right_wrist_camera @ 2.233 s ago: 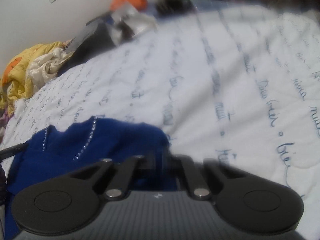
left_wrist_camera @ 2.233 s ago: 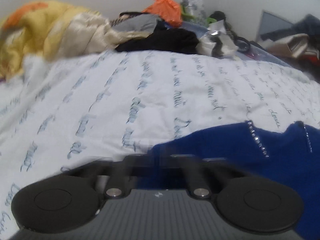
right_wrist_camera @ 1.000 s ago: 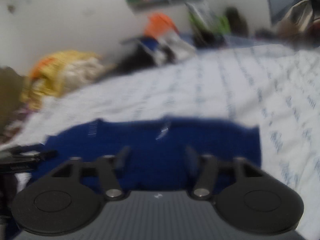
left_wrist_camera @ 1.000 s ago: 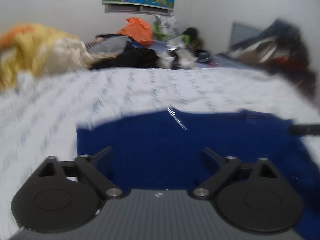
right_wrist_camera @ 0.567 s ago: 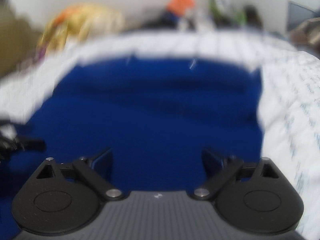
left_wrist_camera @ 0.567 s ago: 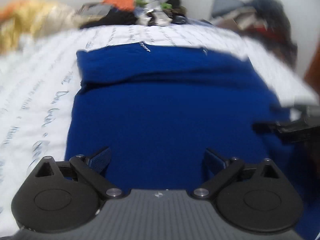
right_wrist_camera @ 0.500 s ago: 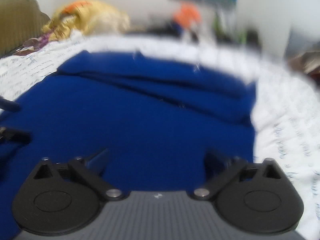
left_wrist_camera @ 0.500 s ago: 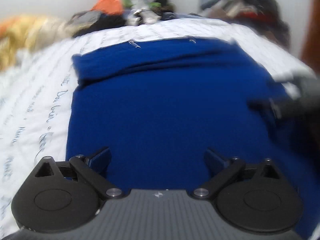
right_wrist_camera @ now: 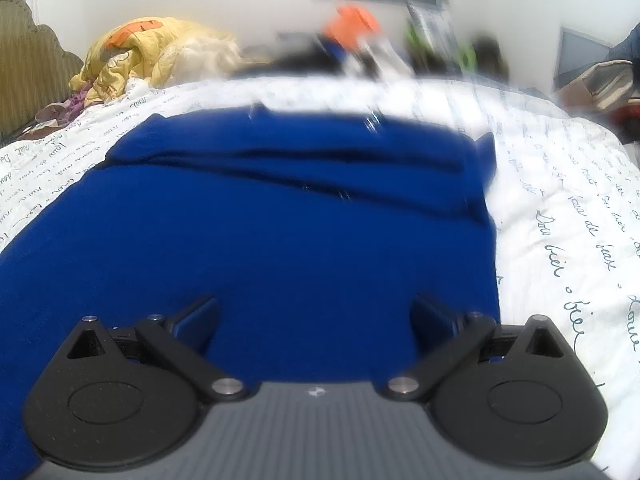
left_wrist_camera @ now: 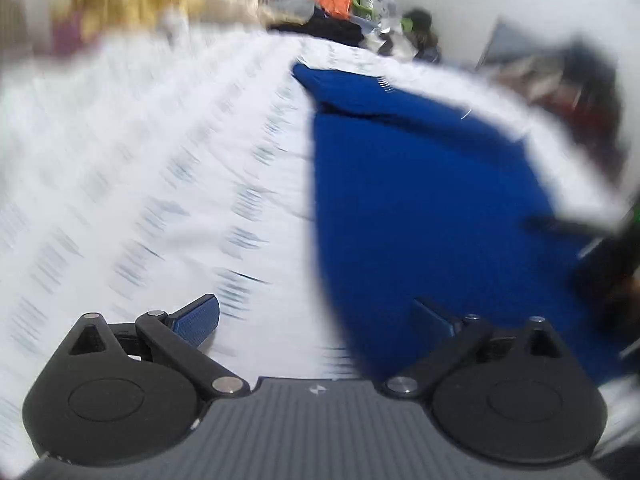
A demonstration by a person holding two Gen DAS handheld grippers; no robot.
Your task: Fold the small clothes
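Note:
A royal blue garment point(right_wrist_camera: 280, 232) lies flat on the white bedspread point(right_wrist_camera: 568, 216), its far end folded over into a band. In the left wrist view the garment point(left_wrist_camera: 432, 200) fills the right half. My left gripper point(left_wrist_camera: 316, 320) is open and empty above the garment's left edge, one finger over the bedspread point(left_wrist_camera: 140, 168) and one over the cloth. My right gripper point(right_wrist_camera: 314, 316) is open and empty, low over the garment's near part. The right gripper shows as a dark blurred shape at the right edge of the left wrist view point(left_wrist_camera: 612, 264).
A yellow and cream blanket heap point(right_wrist_camera: 152, 56) lies at the far left of the bed. Dark clothes and an orange item point(right_wrist_camera: 352, 20) are piled at the far end by the wall. More clutter point(left_wrist_camera: 576, 80) sits at the far right. A padded headboard point(right_wrist_camera: 24, 64) stands at left.
Both grippers went from shut on the garment's edge to open after it was laid out. Since half a second ago the left gripper has swung left to the garment's left edge.

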